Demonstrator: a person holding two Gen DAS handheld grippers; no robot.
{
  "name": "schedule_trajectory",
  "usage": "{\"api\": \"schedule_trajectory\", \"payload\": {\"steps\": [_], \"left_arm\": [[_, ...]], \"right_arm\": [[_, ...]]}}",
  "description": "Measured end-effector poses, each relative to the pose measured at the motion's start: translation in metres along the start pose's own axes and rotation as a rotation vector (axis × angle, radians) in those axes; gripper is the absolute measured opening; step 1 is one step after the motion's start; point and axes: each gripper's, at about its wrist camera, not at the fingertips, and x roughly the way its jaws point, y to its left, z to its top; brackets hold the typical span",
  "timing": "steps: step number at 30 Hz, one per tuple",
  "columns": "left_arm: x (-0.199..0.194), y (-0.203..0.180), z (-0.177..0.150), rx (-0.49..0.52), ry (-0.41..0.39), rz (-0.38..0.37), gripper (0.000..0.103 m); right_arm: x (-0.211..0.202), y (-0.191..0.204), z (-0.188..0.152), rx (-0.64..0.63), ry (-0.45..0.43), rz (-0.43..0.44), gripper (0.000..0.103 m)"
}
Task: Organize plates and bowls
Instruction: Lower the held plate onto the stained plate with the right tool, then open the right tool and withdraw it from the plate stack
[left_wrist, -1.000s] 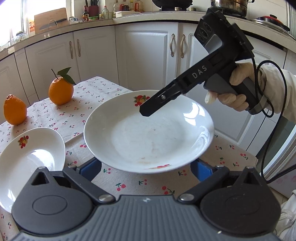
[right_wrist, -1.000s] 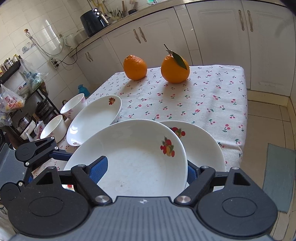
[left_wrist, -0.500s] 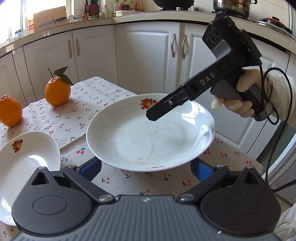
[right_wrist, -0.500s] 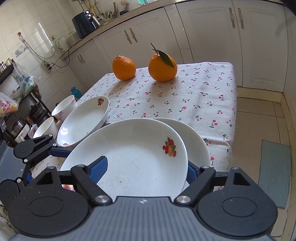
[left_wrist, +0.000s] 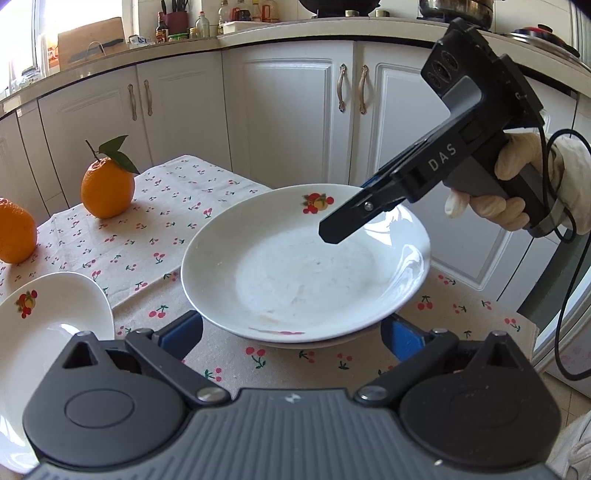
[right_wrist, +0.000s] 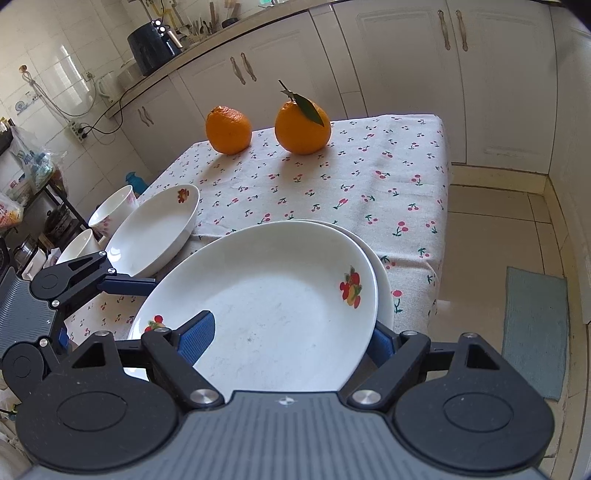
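The deep plate (right_wrist: 273, 302) has sunk onto the lower plate (right_wrist: 382, 295) at the table's (right_wrist: 369, 177) corner. Both tongs, left (left_wrist: 291, 328) and right (right_wrist: 291, 339), straddle it unclenched; withdraw level, without nudging the rim.

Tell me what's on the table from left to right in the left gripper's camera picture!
Plain orange → empty dish with a fruit picture → orange with a leaf → big white plate → right gripper over the plate's right side, held by a gloved hand.
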Motion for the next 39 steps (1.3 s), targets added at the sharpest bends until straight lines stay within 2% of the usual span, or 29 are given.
{"api": "schedule_trajectory", "payload": {"steps": [16,33,35,39], "left_arm": [[-0.011,-0.001,-0.004,-0.024,-0.028,0.003,0.102],[-0.052,0.007,-0.027,-0.057,-0.050,0.051,0.102],[-0.057,0.007,-0.030,-0.060,-0.050,0.052,0.102],[-0.064,0.007,-0.037,-0.074,-0.044,0.058,0.102]], "right_arm": [[-0.013,0.018,-0.004,-0.030,0.014,-0.100,0.089],[-0.013,0.039,-0.014,-0.028,0.059,-0.226,0.099],[-0.017,0.047,-0.016,-0.050,0.049,-0.224,0.103],[-0.021,0.072,-0.020,-0.120,0.045,-0.269,0.103]]}}
